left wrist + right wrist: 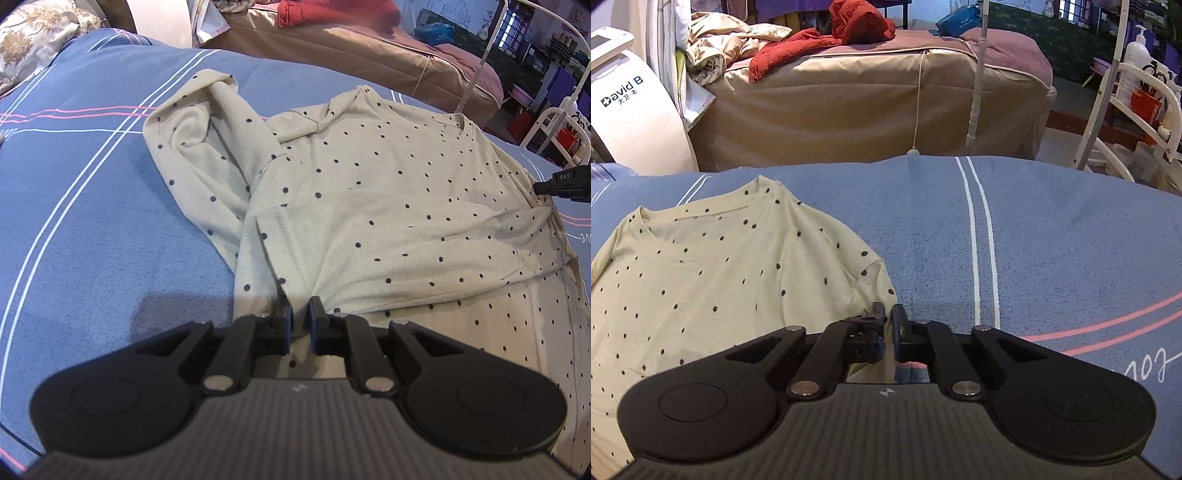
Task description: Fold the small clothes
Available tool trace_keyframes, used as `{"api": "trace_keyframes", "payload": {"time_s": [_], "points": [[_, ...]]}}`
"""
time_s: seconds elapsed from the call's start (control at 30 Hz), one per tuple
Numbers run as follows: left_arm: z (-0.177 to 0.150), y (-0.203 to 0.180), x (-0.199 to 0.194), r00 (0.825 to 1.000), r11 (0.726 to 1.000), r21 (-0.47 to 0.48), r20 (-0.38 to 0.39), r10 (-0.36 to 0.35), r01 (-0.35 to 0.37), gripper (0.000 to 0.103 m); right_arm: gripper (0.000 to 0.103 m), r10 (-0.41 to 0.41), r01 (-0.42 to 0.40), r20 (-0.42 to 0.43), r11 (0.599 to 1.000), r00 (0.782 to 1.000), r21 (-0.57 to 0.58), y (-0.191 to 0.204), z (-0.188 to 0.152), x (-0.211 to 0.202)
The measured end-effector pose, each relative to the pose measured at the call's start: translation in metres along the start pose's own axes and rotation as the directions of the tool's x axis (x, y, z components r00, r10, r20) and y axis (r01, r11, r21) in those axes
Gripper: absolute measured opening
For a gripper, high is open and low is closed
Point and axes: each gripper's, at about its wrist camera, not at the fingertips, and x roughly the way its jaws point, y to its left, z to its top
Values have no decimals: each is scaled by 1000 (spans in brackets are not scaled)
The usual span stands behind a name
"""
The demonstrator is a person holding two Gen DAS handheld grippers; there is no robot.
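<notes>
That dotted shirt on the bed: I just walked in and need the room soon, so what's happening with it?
A person with a handheld gripper in each hand is folding a cream short-sleeved shirt with dark dots, spread on a blue bedcover with white and pink stripes. The left gripper is shut on a fold near the shirt's lower edge. The right gripper is shut on the edge of the shirt by one sleeve. The other sleeve lies crumpled out to the side, so folding has barely started.
</notes>
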Motion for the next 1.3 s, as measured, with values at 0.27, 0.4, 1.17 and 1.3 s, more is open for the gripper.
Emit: {"api": "trace_keyframes", "payload": {"time_s": [0.27,0.4,1.17,1.3], "points": [[0,1,2,1000,1000,4,-1,0,0,11,1,21,-28,35,981,999,190,-33,27,12],[0,1,2,1000,1000,-3,-3,2,-2,11,2,-12,13,-9,992,1000,122,-24,22,29],[27,15,4,997,997,-82,71,15,-10,50,60,93,-91,12,991,996,-102,-3,-111,-81],[20,37,-23,984,989,-134,162,78,-57,55,79,106,-105,65,994,992,-17,-4,-107,-105]]}}
